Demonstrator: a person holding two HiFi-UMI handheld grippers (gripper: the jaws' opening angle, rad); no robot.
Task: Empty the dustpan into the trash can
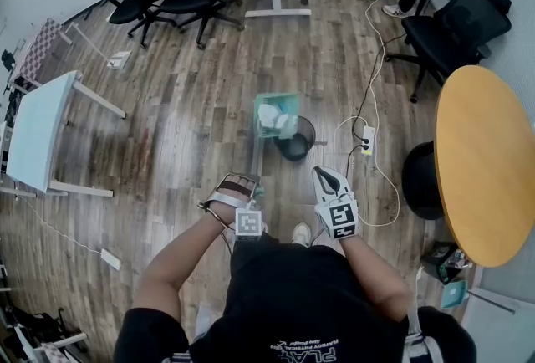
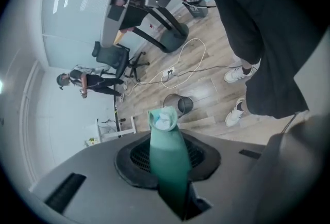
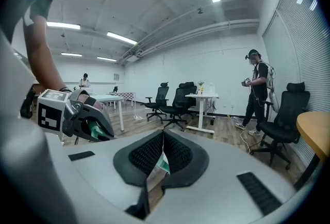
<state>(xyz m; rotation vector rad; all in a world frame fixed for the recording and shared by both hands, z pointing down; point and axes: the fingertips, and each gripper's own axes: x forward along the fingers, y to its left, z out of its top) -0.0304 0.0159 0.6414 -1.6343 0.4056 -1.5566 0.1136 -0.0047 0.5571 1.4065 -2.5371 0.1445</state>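
Teal dustpan, black trash can, brown plank floor

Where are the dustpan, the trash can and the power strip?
dustpan (image 1: 288,106), head view, green pan
trash can (image 1: 312,138), head view, right rim
power strip (image 1: 369,140), head view, middle

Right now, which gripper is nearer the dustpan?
Left. The left gripper grips the dustpan by its handle; the right gripper is alongside that handle, not touching.
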